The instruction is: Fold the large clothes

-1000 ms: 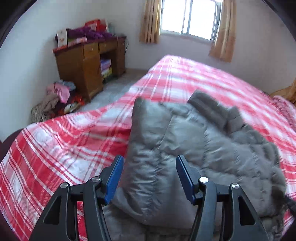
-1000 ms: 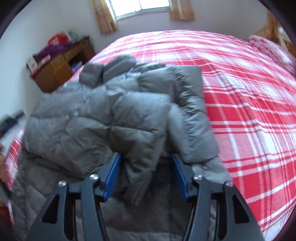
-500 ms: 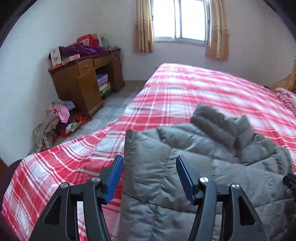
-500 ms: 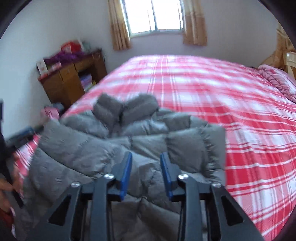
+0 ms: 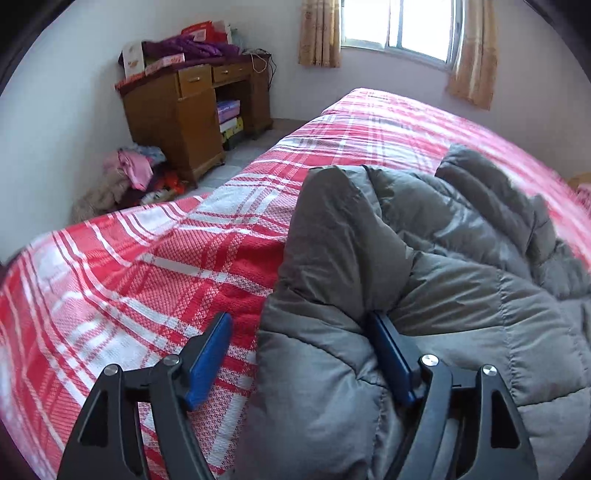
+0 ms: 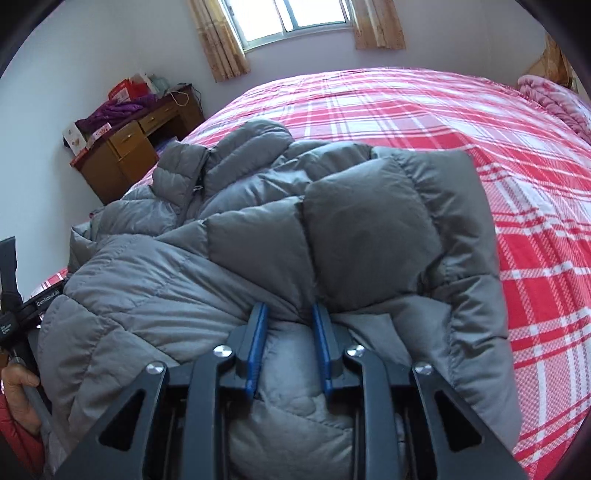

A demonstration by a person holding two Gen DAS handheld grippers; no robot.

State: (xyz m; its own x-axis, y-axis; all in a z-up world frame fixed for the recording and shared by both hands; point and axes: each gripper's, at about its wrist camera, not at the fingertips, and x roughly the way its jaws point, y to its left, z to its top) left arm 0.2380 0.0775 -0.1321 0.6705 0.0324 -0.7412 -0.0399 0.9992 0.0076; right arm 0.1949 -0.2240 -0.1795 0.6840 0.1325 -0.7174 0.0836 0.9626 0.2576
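Now the right claw [image 6: 289, 345] is closing on a jacket [image 6: 295, 240] fold between its pads, probably for carrying over. Left claw [image 5: 301, 363] is opening wide, straddling the jacket's edge without pinching.

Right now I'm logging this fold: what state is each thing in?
Grey puffer jacket: partly folded on the bed, sleeve laid over the body.
Left gripper: jaws opening, jacket edge between the fingers.
Right gripper: jaws closing on a jacket fold.
Plaid bedspread: spread flat.
Window curtains: drawn open.

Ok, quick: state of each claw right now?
Left claw: opening, grey puffer jacket edge between its fingers, not clamped.
Right claw: closing onto a jacket fold.
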